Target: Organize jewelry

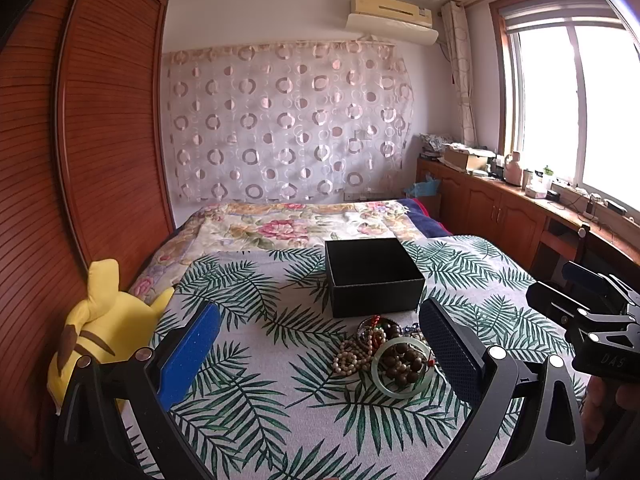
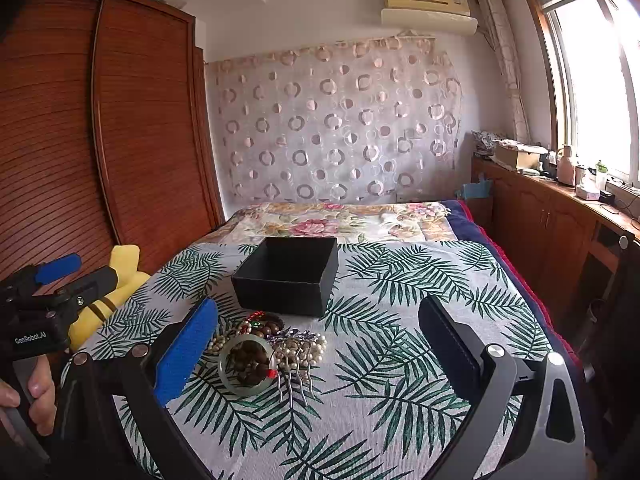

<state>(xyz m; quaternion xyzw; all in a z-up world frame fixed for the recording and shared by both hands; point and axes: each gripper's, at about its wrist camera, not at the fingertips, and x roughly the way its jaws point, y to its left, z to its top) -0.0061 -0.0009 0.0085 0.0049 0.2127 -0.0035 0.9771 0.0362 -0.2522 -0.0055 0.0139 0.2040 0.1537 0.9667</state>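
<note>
A pile of jewelry lies on the leaf-print bedspread (image 1: 256,400): a pale green jade bangle (image 1: 400,390) around brown wooden beads (image 1: 404,364), and a pearl strand (image 1: 352,356). An open, empty-looking black box (image 1: 372,276) stands just behind the pile. In the right wrist view the bangle (image 2: 228,376), a pearl hair comb (image 2: 300,354) and the box (image 2: 288,276) show. My left gripper (image 1: 320,344) is open, hovering in front of the pile. My right gripper (image 2: 316,344) is open too, with the pile at its left finger. Both are empty.
A yellow plush toy (image 1: 104,332) lies at the bed's left edge beside a wooden wardrobe (image 1: 80,140). A floral quilt (image 1: 304,224) covers the far bed. Wooden cabinets (image 1: 500,208) with clutter run under the window on the right.
</note>
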